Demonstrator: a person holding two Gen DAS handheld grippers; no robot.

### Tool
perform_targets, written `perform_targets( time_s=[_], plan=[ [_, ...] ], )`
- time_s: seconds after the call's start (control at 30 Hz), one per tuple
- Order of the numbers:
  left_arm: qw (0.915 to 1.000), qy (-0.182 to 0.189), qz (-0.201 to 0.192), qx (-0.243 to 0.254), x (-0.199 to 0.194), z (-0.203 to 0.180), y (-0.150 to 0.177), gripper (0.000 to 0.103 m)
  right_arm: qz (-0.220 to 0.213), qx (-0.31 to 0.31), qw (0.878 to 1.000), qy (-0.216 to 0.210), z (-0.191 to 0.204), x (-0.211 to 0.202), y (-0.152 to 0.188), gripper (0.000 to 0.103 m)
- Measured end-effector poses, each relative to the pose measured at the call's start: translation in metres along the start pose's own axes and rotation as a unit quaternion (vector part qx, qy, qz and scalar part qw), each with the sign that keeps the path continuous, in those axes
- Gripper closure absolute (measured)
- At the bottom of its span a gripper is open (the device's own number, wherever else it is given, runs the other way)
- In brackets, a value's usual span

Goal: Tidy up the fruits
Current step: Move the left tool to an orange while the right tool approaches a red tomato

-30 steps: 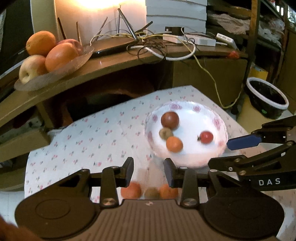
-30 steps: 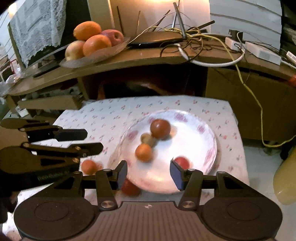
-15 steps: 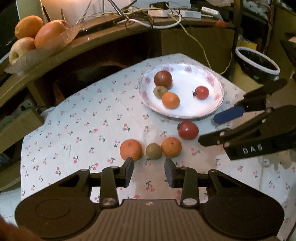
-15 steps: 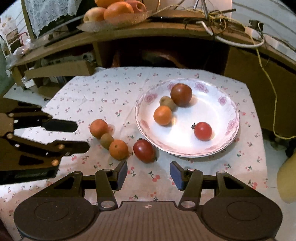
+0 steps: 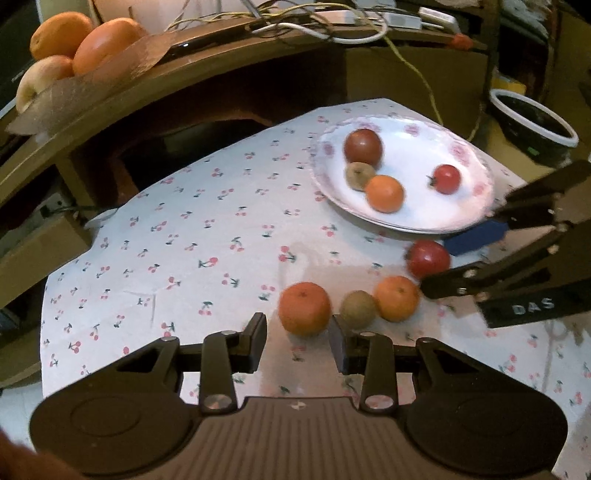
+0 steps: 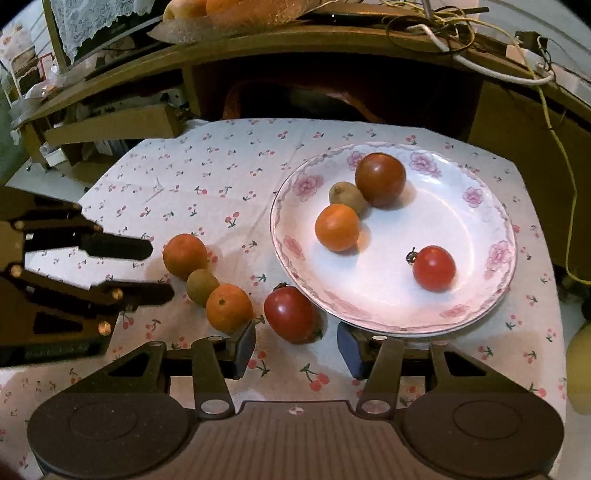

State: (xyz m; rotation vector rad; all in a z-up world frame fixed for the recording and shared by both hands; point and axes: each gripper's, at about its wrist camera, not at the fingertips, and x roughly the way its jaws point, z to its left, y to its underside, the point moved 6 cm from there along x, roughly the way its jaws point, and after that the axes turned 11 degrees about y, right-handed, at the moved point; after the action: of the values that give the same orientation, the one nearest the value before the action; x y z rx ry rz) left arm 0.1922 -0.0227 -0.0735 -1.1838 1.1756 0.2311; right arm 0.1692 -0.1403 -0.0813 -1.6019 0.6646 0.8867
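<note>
A white floral plate (image 6: 491,295) (image 5: 469,218) holds a dark tomato (image 6: 380,180), a kiwi (image 6: 345,197), an orange (image 6: 337,227) and a small red tomato (image 6: 434,268). On the cloth beside it lie an orange (image 5: 304,308) (image 6: 184,255), a kiwi (image 5: 357,309) (image 6: 201,287), a second orange (image 5: 396,298) (image 6: 229,307) and a red tomato (image 5: 428,258) (image 6: 291,315). My left gripper (image 5: 298,341) is open, just in front of the first orange. My right gripper (image 6: 295,350) is open, just in front of the red tomato.
A wooden shelf behind the table carries a fruit tray (image 5: 74,85) with oranges and an apple, plus cables (image 5: 332,26). A dark bin (image 5: 532,125) stands on the floor at the right. The table (image 5: 184,236) has a cherry-print cloth.
Both grippers have come closer to the loose fruits on the cloth. The left now faces the first orange, the right faces the red tomato. Both stay open.
</note>
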Motion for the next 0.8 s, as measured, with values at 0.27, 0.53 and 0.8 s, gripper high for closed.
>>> perform_targets(
  time_s=[0.27, 0.53, 0.8],
  plan=[
    [0.9994, 0.024, -0.020, -0.017, 0.013, 0.000, -0.014, 0.060, -0.003, 0.001, 1.000, 0.003, 0.001, 0.002, -0.002, 0.059],
    [0.9995, 0.012, 0.010, -0.029, 0.022, -0.003, -0.008, 0.063, 0.005, 0.005, 1.000, -0.007, -0.003, -0.002, -0.003, 0.074],
    [0.9996, 0.013, 0.025, 0.000, 0.007, -0.013, -0.001, 0.063, 0.012, -0.008, 1.000, -0.017, -0.004, -0.012, 0.004, 0.076]
  ],
)
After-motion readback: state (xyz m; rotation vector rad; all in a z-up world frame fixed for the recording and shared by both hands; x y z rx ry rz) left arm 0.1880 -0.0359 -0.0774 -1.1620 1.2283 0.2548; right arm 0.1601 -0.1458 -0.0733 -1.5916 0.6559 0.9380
